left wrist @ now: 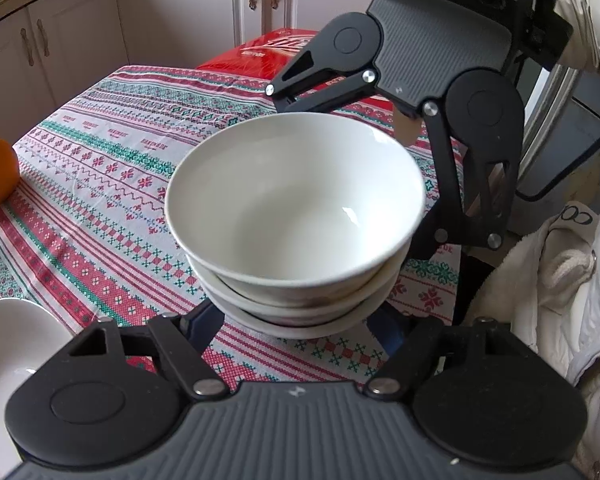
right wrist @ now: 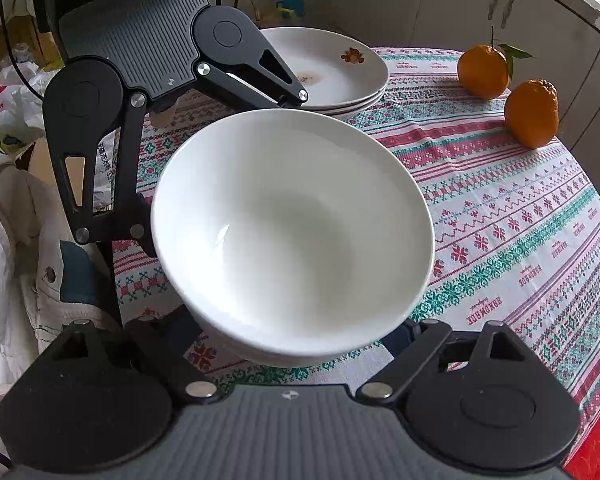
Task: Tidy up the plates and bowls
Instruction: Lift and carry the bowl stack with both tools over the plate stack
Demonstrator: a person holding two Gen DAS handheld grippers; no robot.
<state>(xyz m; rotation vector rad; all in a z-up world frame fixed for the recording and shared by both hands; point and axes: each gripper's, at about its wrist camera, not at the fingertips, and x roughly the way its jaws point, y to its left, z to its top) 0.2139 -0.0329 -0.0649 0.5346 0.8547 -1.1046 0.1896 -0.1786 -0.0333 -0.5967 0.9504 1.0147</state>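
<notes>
- Writing first: "HANDMADE" woven in rows on the tablecloth (right wrist: 500, 208), readable right of the right gripper (right wrist: 296, 344); white lettering on the red box (left wrist: 276, 56) beyond the far table edge, too blurred to read.
- Stack of white bowls (left wrist: 296, 208) straight ahead of the left gripper (left wrist: 300, 320), filling the middle of both views, top bowl tilted.
- Left gripper spread wide around the base of the stack, fingertips hidden under the bowls, contact impossible to confirm.
- Right gripper likewise wide apart on the opposite side, fingertips also covered by the bowls; grip cannot be told.
- Stack of plates (right wrist: 340, 76) with a small printed motif beyond the bowls, partly behind the left gripper.
- Two oranges (right wrist: 532, 114) ahead and right of the right gripper.
- Another white dish (left wrist: 8, 352) cut off at lower left.
</notes>
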